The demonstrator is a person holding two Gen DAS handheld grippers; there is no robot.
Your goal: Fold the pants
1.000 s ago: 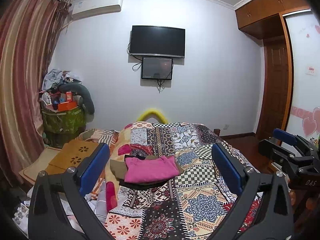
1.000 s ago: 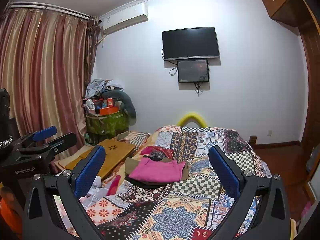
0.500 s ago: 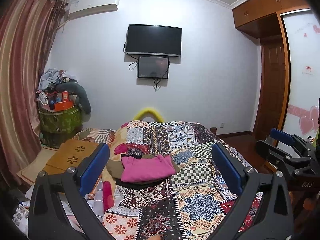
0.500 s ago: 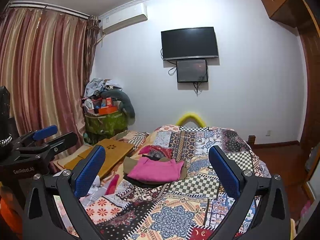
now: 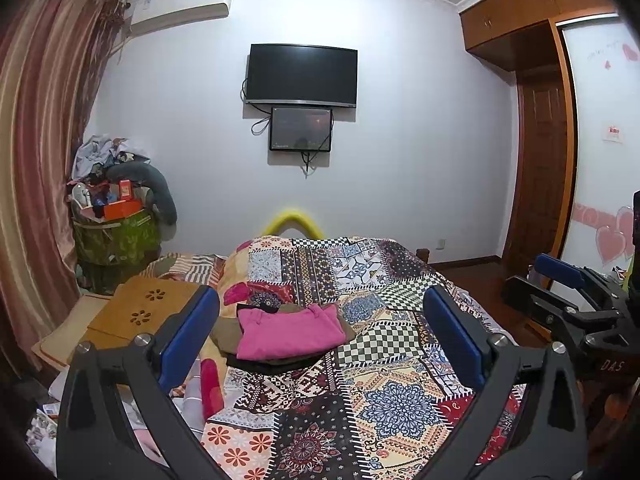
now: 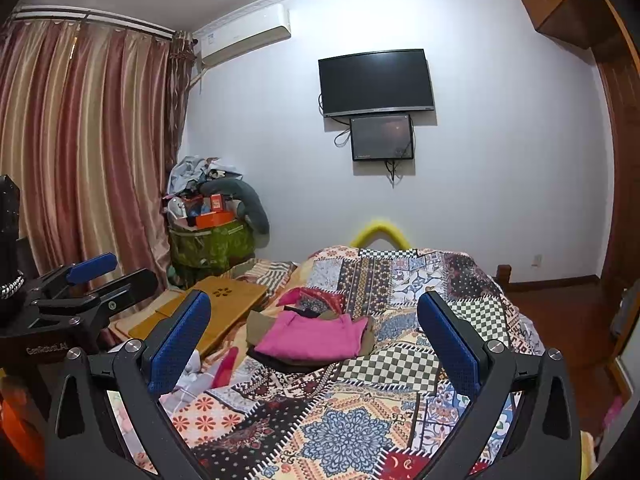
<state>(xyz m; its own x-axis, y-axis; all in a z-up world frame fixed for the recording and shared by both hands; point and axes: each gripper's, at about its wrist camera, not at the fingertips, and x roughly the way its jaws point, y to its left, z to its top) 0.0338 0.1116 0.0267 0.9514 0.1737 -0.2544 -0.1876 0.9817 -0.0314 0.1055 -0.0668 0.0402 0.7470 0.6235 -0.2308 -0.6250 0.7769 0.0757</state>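
A folded pink garment [image 5: 290, 332] tops a small stack of folded olive and dark clothes [image 5: 280, 358] on the patchwork bed quilt [image 5: 384, 400]. The same pink garment [image 6: 312, 336] shows in the right wrist view. My left gripper [image 5: 320, 336] is open and empty, held above the near end of the bed, well short of the stack. My right gripper [image 6: 314, 342] is open and empty too. Each gripper shows at the edge of the other's view, the right one [image 5: 568, 300] at the right and the left one [image 6: 92, 280] at the left.
A wooden lap desk [image 5: 140, 312] lies left of the bed. A green bin piled with clutter [image 5: 116, 232] stands in the left corner by the curtains [image 6: 80, 160]. A TV [image 5: 302, 76] hangs on the far wall. A wardrobe and door [image 5: 540, 180] are at the right.
Both grippers have shifted slightly, so the scene has drifted a little in both views. Both stay open and empty. The clothes stack has not moved.
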